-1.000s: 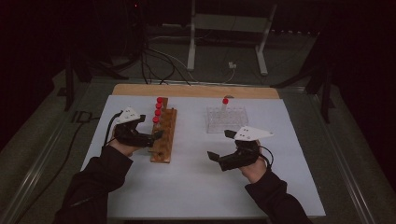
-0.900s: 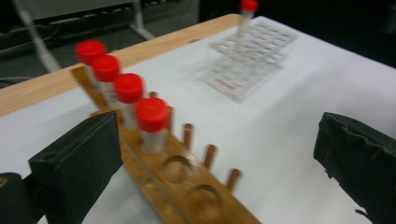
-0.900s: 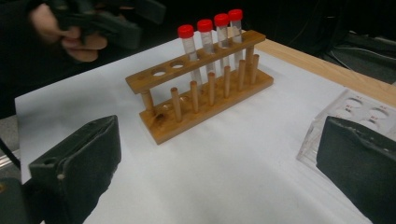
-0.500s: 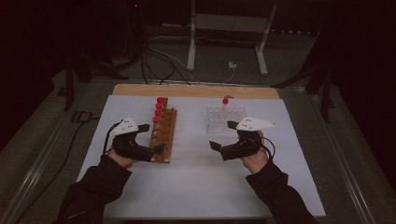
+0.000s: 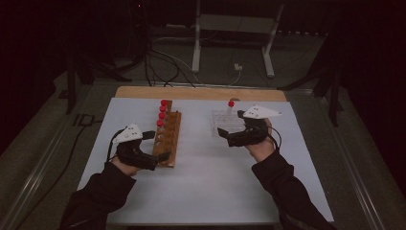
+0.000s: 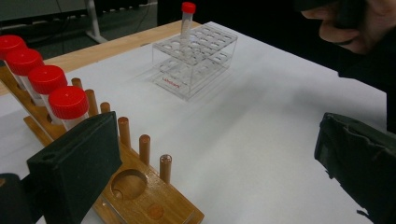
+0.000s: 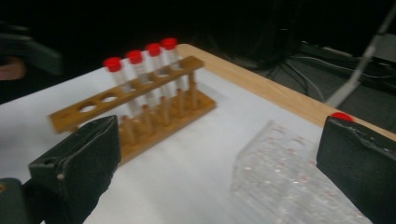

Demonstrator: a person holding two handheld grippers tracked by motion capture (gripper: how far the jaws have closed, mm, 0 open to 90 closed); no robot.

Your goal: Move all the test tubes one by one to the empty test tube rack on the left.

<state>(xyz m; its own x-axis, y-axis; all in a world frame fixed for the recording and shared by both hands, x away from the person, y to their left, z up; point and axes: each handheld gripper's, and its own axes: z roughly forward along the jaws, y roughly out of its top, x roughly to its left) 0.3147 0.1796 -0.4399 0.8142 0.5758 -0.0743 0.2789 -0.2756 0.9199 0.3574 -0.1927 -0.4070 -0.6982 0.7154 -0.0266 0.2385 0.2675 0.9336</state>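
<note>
Four red-capped tubes (image 5: pixel 162 114) stand upright in the far holes of the wooden rack (image 5: pixel 166 139), whose long axis runs away from the person across the white counter (image 5: pixel 206 187); each tube's own long axis is vertical, cap up. The nearest tube (image 6: pixel 69 106) sits just beyond the left hand-held gripper (image 5: pixel 152 152), a little farther along the rack, so this hand is much the nearer and I judge the coming move to be a short reach forward along the rack. Its jaws stand wide apart and empty, straddling the rack's near end. The right hand-held gripper (image 5: pixel 225 136), also open and empty, hovers beside the clear rack (image 5: pixel 224 123), where one more red-capped tube (image 5: pixel 230 108) stands upright.
</note>
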